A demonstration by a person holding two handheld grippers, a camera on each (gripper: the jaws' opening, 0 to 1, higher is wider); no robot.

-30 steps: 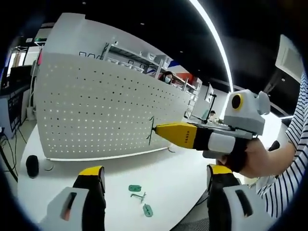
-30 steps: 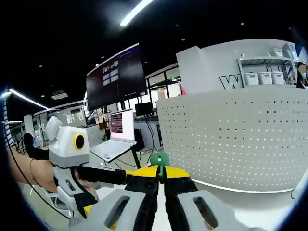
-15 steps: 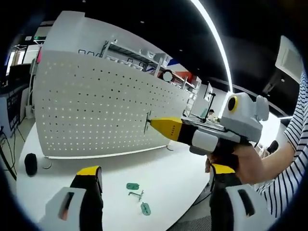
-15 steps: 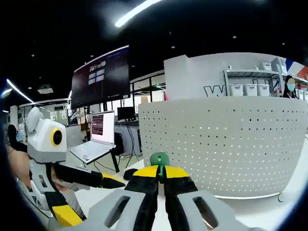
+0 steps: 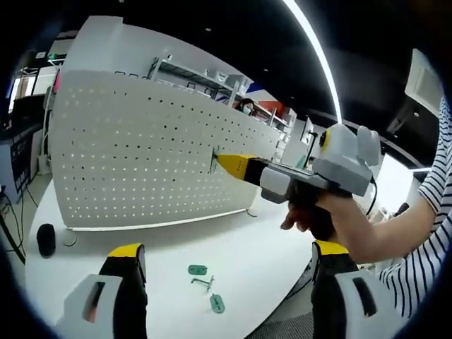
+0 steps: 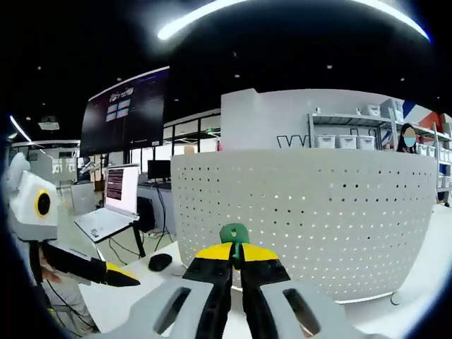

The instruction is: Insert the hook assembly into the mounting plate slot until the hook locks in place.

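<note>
Left gripper (image 5: 226, 282) jaws wide, empty, above white table (image 5: 247, 247). Spare green pieces (image 5: 205, 282) lie there. Right gripper (image 6: 236, 260) pinches green hook (image 6: 234, 234), tip near or at white pegboard (image 6: 304, 219); contact unclear. Black mouse (image 6: 160, 261), laptop (image 6: 113, 212) left.

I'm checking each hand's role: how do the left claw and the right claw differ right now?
The right claw is shut on a green hook piece; the left claw is open and holds nothing. The right claw is raised with its tip at the white pegboard; the left claw hangs back over the white table, above the loose green parts. Both have yellow-tipped jaws.
</note>
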